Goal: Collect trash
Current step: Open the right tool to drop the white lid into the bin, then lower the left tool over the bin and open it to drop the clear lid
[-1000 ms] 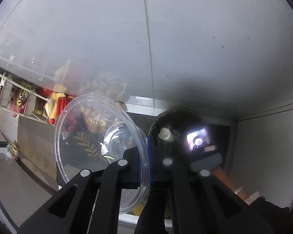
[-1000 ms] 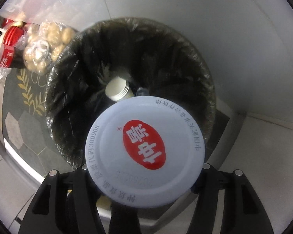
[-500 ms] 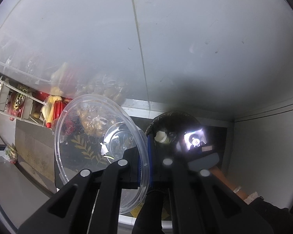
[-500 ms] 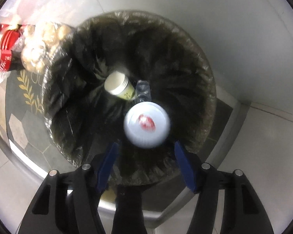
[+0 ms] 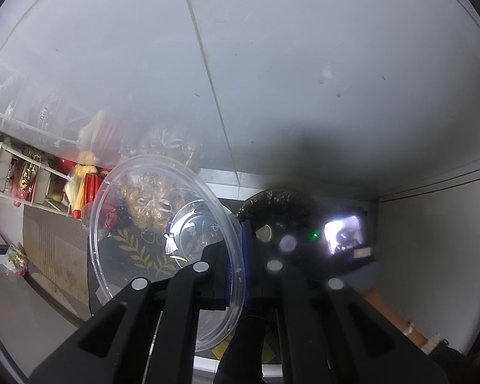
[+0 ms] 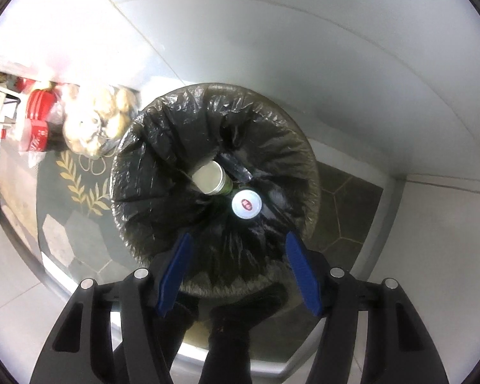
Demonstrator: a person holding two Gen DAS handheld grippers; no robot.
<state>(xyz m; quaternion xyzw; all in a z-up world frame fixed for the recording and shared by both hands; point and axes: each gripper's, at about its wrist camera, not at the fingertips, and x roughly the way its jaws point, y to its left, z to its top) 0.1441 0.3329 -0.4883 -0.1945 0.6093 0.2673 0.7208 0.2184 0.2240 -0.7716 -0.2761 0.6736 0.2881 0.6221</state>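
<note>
My left gripper (image 5: 236,249) is shut on the rim of a clear plastic bowl lid (image 5: 156,230), which sticks up to the left of the fingers. Past it sits the black-lined trash bin (image 5: 281,211). In the right wrist view my right gripper (image 6: 240,256) stands open and empty above the trash bin (image 6: 214,128). A white container with a red logo (image 6: 246,204) lies at the bottom of the bin beside a white paper cup (image 6: 209,177).
A bag of round yellowish produce (image 6: 92,124) and red packages (image 6: 38,118) lie left of the bin on a dark mat with a gold leaf pattern (image 6: 76,185). White walls (image 6: 304,48) stand behind the bin. A wire shelf (image 5: 16,172) holds goods at far left.
The white container left my right gripper and fell to the bottom of the bin. My right gripper has risen, so the bin looks smaller. The left gripper keeps its grip on the clear lid.
</note>
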